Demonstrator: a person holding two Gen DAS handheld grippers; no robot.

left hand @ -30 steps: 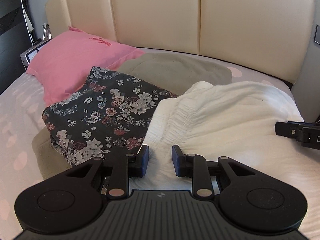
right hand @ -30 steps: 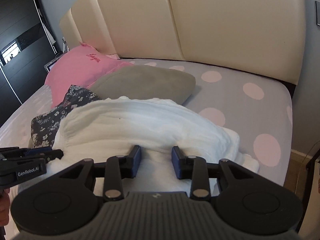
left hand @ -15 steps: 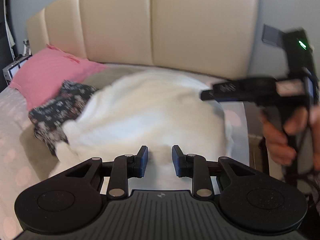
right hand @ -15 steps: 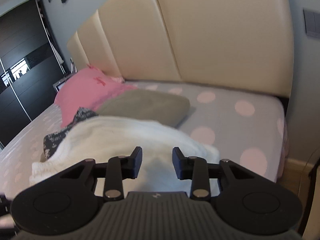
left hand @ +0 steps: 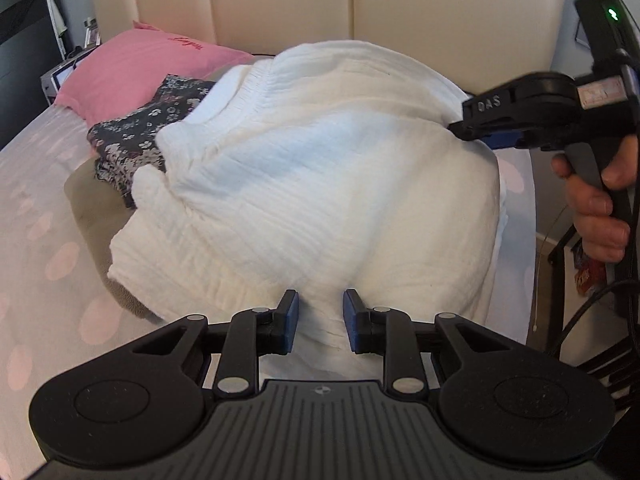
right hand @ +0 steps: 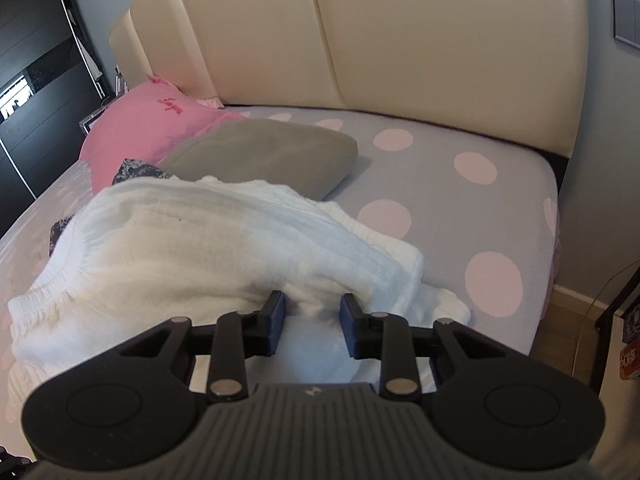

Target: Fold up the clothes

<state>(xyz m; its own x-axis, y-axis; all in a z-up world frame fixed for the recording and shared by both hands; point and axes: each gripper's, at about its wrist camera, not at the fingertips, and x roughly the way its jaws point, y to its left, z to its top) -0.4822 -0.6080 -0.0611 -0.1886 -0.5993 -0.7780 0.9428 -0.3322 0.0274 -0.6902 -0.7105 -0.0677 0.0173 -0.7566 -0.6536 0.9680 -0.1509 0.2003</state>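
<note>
A white ribbed garment (left hand: 320, 176) with an elastic waistband is held up over the bed between both grippers. My left gripper (left hand: 318, 320) has its fingers pinching a fold of its near edge. My right gripper (right hand: 312, 318) grips another edge of the white garment (right hand: 208, 248); it also shows in the left wrist view (left hand: 520, 116), clamped on the cloth at the right. A folded dark floral garment (left hand: 148, 136) lies on the bed behind the white one.
A pink pillow (right hand: 148, 128) and a grey cushion (right hand: 264, 152) lie near the cream headboard (right hand: 360, 40). The sheet (right hand: 460, 208) is grey with pink dots. The bed's right edge drops to the floor (right hand: 560, 320). Dark furniture (right hand: 28, 80) stands at the left.
Both grippers have lifted the white garment off the bed and pulled it toward the right. The right gripper now appears high at the right in the left wrist view.
</note>
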